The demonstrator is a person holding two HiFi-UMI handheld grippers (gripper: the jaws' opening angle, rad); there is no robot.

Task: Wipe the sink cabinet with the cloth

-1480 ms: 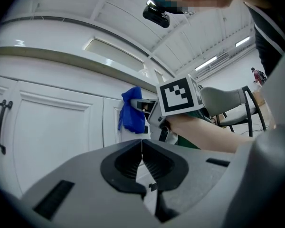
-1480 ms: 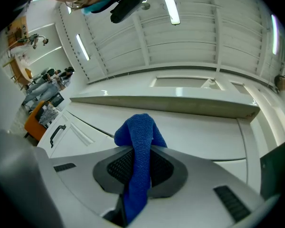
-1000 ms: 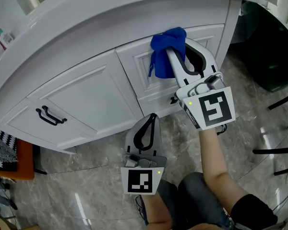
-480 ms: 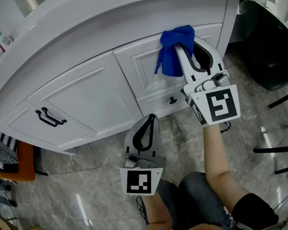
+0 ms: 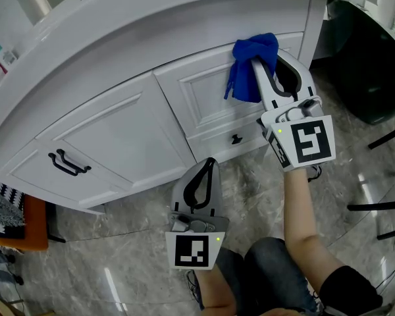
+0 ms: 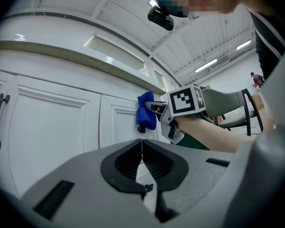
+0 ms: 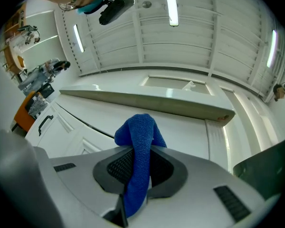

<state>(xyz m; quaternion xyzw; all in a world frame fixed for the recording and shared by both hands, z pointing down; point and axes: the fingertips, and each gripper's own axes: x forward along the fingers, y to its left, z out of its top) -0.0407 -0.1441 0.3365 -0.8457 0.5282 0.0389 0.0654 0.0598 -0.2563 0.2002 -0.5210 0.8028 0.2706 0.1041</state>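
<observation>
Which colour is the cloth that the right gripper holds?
The cloth is blue; the right gripper view shows it best.

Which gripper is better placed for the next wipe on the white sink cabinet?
Right. The right gripper is shut on the blue terry cloth, up at the white sink cabinet front. The left gripper is shut on nothing, lower, apart from the cabinet.

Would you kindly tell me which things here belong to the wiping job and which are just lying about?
In the job: blue cloth; right gripper, clamped on it; sink cabinet.
Just about: left gripper, shut and empty; orange object at lower left; dark container at right.
</observation>
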